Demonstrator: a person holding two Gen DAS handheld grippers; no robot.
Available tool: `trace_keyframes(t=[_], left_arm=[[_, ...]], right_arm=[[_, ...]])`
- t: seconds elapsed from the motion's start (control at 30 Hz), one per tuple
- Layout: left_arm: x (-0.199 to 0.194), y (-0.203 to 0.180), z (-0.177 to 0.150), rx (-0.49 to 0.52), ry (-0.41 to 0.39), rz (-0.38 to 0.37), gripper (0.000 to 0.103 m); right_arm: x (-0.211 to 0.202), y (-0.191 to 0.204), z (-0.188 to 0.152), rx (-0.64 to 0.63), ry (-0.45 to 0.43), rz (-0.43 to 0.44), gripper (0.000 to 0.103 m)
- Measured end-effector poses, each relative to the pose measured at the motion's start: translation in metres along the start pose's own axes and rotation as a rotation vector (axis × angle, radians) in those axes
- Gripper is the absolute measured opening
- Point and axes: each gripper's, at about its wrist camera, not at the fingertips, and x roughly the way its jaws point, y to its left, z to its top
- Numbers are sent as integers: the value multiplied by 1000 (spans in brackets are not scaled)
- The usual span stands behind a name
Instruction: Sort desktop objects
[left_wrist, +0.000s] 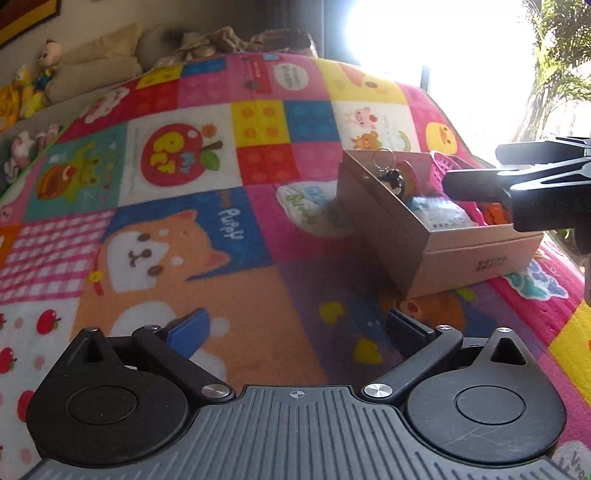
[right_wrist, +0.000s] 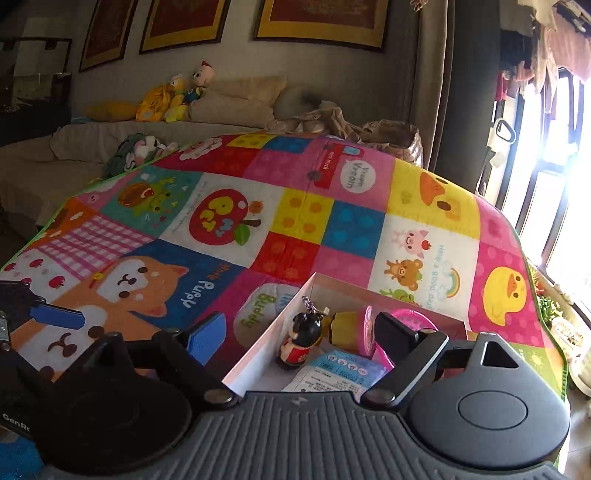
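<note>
My two grippers hover open and empty over a bright patchwork play mat (left_wrist: 192, 229) that holds a cardboard box (left_wrist: 436, 254).

My left gripper (left_wrist: 295, 328) is spread wide over bare mat, the box well ahead to its right. My right gripper (right_wrist: 299, 332) is open above the box's near corner; inside lie a doll keychain (right_wrist: 301, 338), a tape roll (right_wrist: 351, 328) and a packet (right_wrist: 340, 373), partly hidden by my finger; a pink basket behind is hard to make out.

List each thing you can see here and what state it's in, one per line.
left gripper: open, nothing between its fingers
right gripper: open, over the box
cardboard box: open-topped, holding items
doll keychain: lying in the box
paper packet: flat in the box
</note>
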Motion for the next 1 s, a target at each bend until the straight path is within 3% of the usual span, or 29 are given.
trace_keyframes(t=[0.1,0.27,0.53,0.63,0.83,1.0], left_arm=[[1,1,-9,-12,16,7,103],[1,-3,-21,-28,34,33,103],[7,-1,-25,-61,66,47,103],[8,-1,-26,-60,64,53,103],[10,-3,-27,-49,67,58,103],[10,-3,-27,-49,68,57,103]], right_arm=[[-18,5,-21,42,36,-17,102],[-41,11,-62,114,124,-32,103],[-14,-2,-99,235,293,-80,103],[0,-3,-101,221,313,-104,103],[22,-11,-96,247,312,-62,103],[25,-19,-99,268,254,-62,103]])
